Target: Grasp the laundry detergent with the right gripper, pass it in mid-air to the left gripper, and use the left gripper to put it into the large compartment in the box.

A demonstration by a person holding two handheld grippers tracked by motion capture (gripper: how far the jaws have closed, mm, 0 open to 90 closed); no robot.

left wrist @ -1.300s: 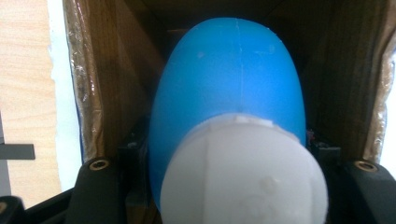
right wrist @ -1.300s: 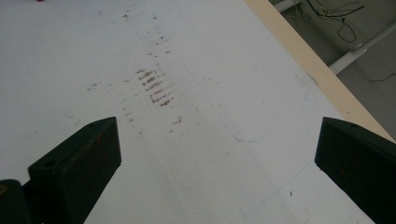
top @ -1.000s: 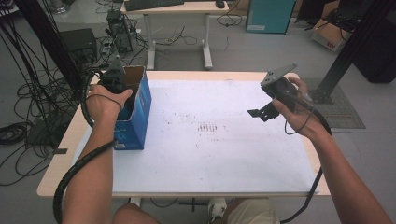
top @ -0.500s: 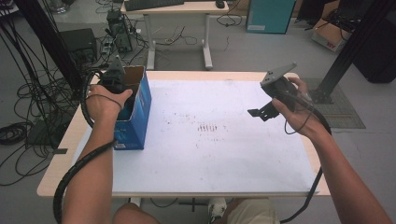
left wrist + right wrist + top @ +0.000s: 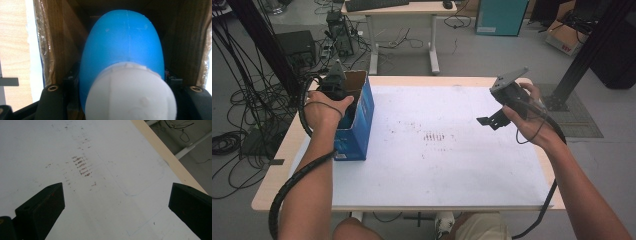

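Extraction is only beginning: left gripper point(image 5: 333, 86), at nine o'clock, is clamping a blue-and-white plastic bottle point(image 5: 122, 57) inside the blue cardboard box point(image 5: 357, 131); right gripper point(image 5: 498, 116) is hovering agape.

The box point(image 5: 357, 120) stands on the table point(image 5: 462, 165) at its left edge.

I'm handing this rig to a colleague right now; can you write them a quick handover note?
Left gripper: down inside the open blue box at the table's left edge, jaws shut on a blue bottle with a white cap.
Right gripper: held above the white mat, jaws open, empty.
Done: bottle gripped.
Left: whether it is going in or coming out can't be told; finish that move.
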